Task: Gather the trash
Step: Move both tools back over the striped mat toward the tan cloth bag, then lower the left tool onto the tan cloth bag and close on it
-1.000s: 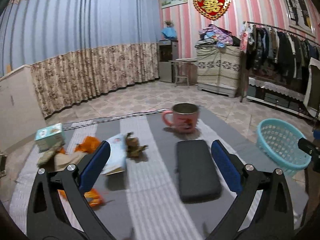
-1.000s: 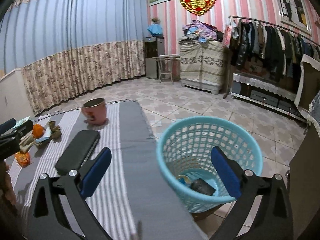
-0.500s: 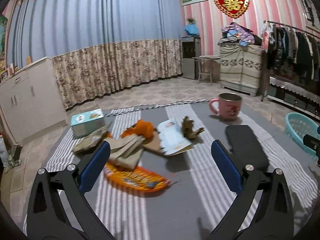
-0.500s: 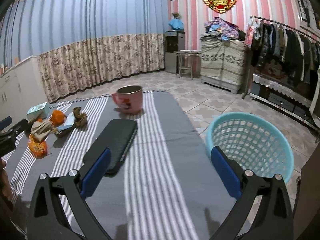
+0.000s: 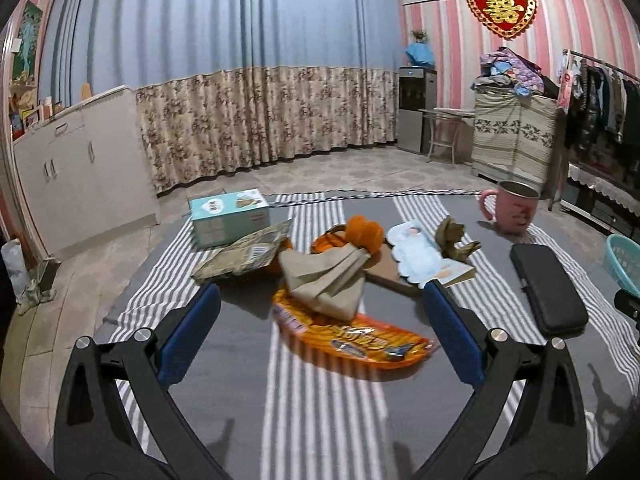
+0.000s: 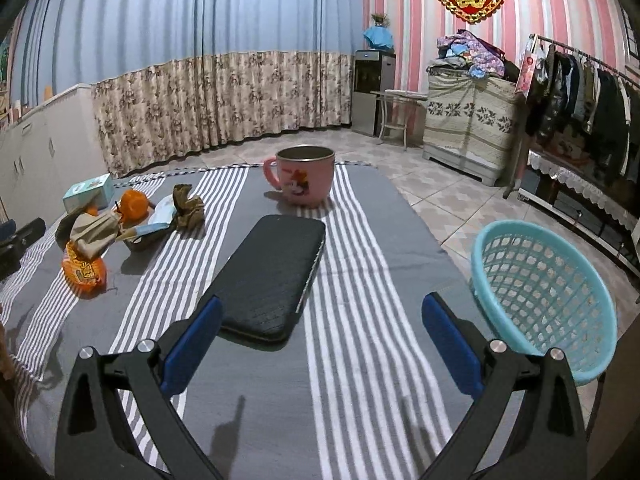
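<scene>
A trash pile lies on the striped cloth: an orange snack wrapper [image 5: 352,338], a crumpled tan paper [image 5: 326,278], an orange peel [image 5: 362,234], a flattened brown packet [image 5: 242,256], a light blue leaflet [image 5: 426,254] and a brown scrap [image 5: 456,238]. My left gripper [image 5: 320,330] is open and empty, just in front of the wrapper. My right gripper [image 6: 320,338] is open and empty over the cloth, beside the teal basket [image 6: 548,296]. The pile shows at the left of the right wrist view [image 6: 100,232].
A black case [image 6: 276,276] lies mid-table, also in the left wrist view [image 5: 546,288]. A pink mug [image 6: 306,178] stands behind it. A teal tissue box [image 5: 228,216] sits behind the pile. The basket rim [image 5: 624,260] is off the table's right edge.
My left gripper has swung left from the black case and mug to face the trash pile. My right gripper has swung left from over the basket to the table middle.
</scene>
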The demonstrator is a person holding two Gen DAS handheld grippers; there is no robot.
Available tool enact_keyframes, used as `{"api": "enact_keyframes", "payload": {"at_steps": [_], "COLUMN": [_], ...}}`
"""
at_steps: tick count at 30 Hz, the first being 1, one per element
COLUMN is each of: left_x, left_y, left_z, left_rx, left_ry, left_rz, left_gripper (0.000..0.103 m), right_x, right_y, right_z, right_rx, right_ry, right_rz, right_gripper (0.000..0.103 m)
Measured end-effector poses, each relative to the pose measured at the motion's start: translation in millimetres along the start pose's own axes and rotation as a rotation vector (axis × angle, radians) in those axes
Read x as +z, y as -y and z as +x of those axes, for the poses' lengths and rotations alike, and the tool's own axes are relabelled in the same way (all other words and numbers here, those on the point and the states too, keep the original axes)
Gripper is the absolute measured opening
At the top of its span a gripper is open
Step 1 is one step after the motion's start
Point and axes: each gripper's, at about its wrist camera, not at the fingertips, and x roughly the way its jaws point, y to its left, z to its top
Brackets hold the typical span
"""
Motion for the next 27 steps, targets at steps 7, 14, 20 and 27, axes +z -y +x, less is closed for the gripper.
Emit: {"api": "enact_keyframes", "payload": {"at_steps": [7,14,20,27], "left_x": [-4,-7,-7,14], "left_y": [-18,-20,-5,0], "left_z": [6,22,39,66], "left_rx": [0.014,-0.028,-0.065,-0.023], "left_ry": [-0.027,-0.1,-0.172,-0.167], "left_rz": [-0.033,-0.045,-0.001,0.017], "left_gripper": [0.097,0.098,0.097,0.097], "right_x": [-1,1,0,-1], "right_y": [-1,-8,-12,-13], "right_z": [8,18,22,23], "right_rx": [-0.005,0.002,0.001,0.0], "right_ry": [-0.012,-0.024,-0.035,-0.042], "right_rz": [0.012,-0.002,-0.018,-0.016], "right_gripper": [0.098,0.098,0.098,0.098]}}
